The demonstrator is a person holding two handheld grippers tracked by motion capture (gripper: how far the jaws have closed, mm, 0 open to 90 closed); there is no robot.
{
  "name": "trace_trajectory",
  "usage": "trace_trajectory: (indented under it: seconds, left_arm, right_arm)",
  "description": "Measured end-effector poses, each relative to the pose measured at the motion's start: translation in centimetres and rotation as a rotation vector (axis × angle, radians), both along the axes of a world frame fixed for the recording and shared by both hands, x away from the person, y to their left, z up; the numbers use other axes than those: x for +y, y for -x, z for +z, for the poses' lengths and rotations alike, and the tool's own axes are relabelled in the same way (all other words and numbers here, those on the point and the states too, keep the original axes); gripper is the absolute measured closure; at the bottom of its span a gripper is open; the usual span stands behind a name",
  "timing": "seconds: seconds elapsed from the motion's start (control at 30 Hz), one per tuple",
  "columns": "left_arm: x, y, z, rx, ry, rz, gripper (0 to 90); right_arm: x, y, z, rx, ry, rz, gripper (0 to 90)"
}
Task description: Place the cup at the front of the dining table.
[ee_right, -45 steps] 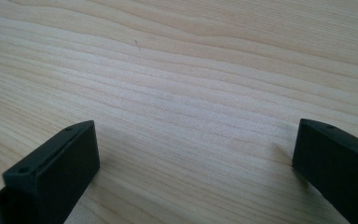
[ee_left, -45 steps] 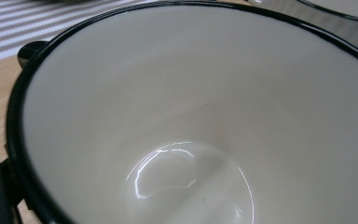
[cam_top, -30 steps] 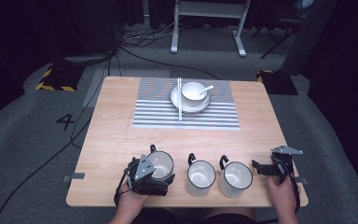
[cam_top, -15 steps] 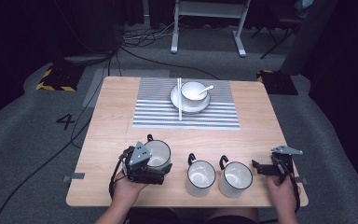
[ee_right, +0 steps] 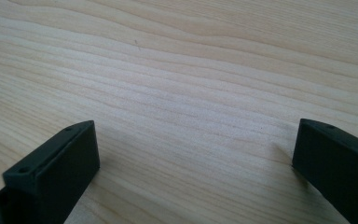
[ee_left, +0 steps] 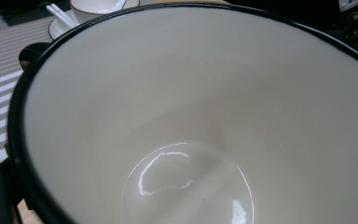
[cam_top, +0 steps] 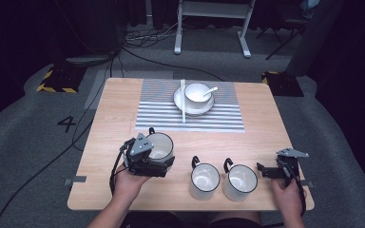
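The left gripper pinches the near rim of a white enamel mug with a black rim. A thin grip (just the rim) could let it tip or slip onto the wooden table. The right gripper rests wide open, holding nothing.

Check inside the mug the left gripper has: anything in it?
The mug looks empty in the left gripper view: bare cream wall and a glossy bottom with reflections. The near lower-left wall is cut off by the black rim and a jaw, so that strip is unseen.
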State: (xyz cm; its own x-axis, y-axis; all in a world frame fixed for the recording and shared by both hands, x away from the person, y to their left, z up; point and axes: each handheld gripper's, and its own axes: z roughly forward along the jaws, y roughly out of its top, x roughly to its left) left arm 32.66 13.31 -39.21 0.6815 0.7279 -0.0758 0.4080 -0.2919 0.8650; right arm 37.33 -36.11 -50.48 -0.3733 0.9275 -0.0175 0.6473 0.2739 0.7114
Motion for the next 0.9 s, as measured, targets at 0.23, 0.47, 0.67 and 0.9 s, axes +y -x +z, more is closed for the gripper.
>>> trace_trajectory:
  seconds: [0.23,0.47,0.67,0.9]
  left_arm:
    - [-0.3,-1.1,1.3,-0.012,0.017,0.009,3.4]
    - [-0.3,-2.3,2.5,-0.015,0.02,0.012,3.4]
    - [0.0,-3.8,3.4,-0.019,0.035,0.031,3.4]
    - [0.5,-5.7,4.2,-0.005,0.047,0.048,3.4]
  right_arm:
    - [0.1,0.0,0.0,0.0,-0.002,-0.006,0.7]
    - [0.1,0.0,0.0,-0.001,-0.001,-0.004,0.7]
    - [0.1,0.0,0.0,0.001,-0.002,-0.006,0.7]
    - [0.1,0.0,0.0,0.001,-0.003,-0.006,0.7]
